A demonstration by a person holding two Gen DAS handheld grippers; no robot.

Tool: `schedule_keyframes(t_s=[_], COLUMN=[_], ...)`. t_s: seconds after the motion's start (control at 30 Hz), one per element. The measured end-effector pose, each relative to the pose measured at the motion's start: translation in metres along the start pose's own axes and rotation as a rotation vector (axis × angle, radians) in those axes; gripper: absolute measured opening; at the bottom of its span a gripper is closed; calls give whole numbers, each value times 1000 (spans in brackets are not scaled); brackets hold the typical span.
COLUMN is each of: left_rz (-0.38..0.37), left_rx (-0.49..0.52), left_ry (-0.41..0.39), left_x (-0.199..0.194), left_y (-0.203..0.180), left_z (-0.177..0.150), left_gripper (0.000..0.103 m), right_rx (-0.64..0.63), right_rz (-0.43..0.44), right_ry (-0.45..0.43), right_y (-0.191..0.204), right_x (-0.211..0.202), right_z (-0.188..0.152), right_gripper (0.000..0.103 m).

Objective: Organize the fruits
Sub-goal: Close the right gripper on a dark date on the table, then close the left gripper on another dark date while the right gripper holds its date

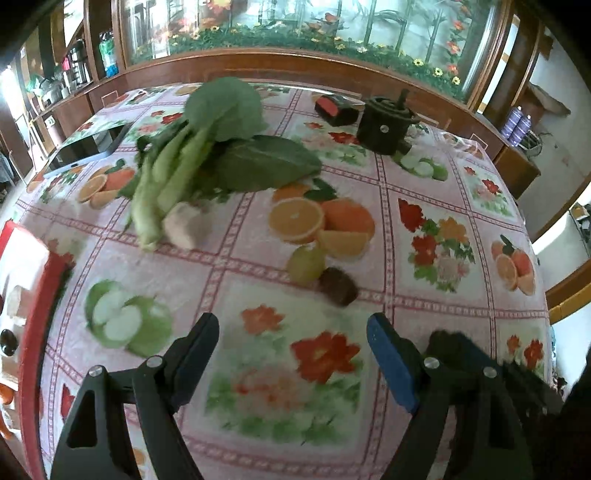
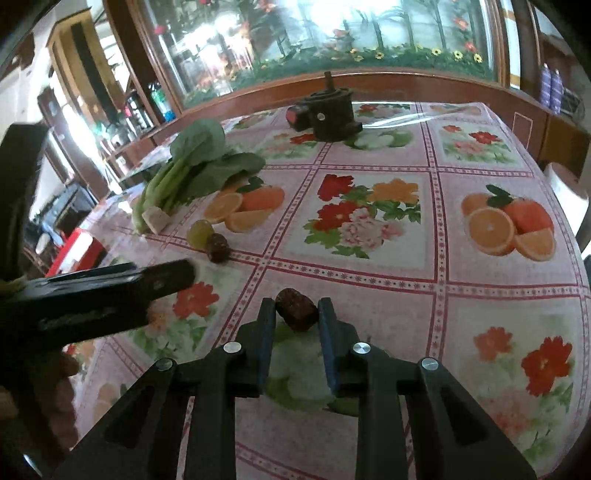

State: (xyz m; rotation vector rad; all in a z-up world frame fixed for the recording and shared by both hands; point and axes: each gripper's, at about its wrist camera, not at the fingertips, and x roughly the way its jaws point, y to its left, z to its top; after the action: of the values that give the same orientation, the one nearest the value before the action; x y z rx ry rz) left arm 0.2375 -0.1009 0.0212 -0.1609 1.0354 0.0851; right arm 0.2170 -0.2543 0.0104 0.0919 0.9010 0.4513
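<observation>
R gripper (image 2: pixel 297 314) clenched on a brown date-like fruit (image 2: pixel 296 309), held just above the tablecloth (image 2: pixel 480 295); L gripper (image 1: pixel 293 354) released, nothing betw. jaws, over cloth short of green grape (image 1: pixel 306 263) and 2nd brown fruit (image 1: pixel 338 286). For next pick: L straddles one fruit only, closes gently since they touch. Red tray (image 1: pixel 35 325) at L edge, contents blurred, can't tell.

A home dining room: a table (image 2: pixel 480 155) under a fruit-and-flower oilcloth, a wooden glass-fronted cabinet (image 1: pixel 295 33) behind, cluttered shelves (image 1: pixel 74 74) of bottles beside it.
</observation>
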Motion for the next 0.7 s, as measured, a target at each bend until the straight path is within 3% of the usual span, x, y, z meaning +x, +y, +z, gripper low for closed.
schedule_keyframes(t_s=[0.33,0.4,0.47,0.5,0.57,0.7], left_rz=[90,90,85,74,40,-68], left_rx=[-16,-37,-27,-6,24,32], left_ry=[-14,-20,-38,-44,-48,-30], left_x=[21,22,19,17,13,5], left_y=[-13,-11,-9,-9,-6,11], left_z=[11,12,10,8,4,-6], left_gripper=[84,80,55,48,20,10], right_rx=[45,49,51,49,43,29], right_rz=[54,59,60,58,51,22], right_ry=[-6,-6,-6,-6,-6,-6], right_y=[-9,-10,-10,-9,-9,-6], right_x=[-3,-3,-3,-3,-3,-4], right_z=[-1,-1,-1,-1,-1,-3], right_gripper=[24,24,24,24,24,24])
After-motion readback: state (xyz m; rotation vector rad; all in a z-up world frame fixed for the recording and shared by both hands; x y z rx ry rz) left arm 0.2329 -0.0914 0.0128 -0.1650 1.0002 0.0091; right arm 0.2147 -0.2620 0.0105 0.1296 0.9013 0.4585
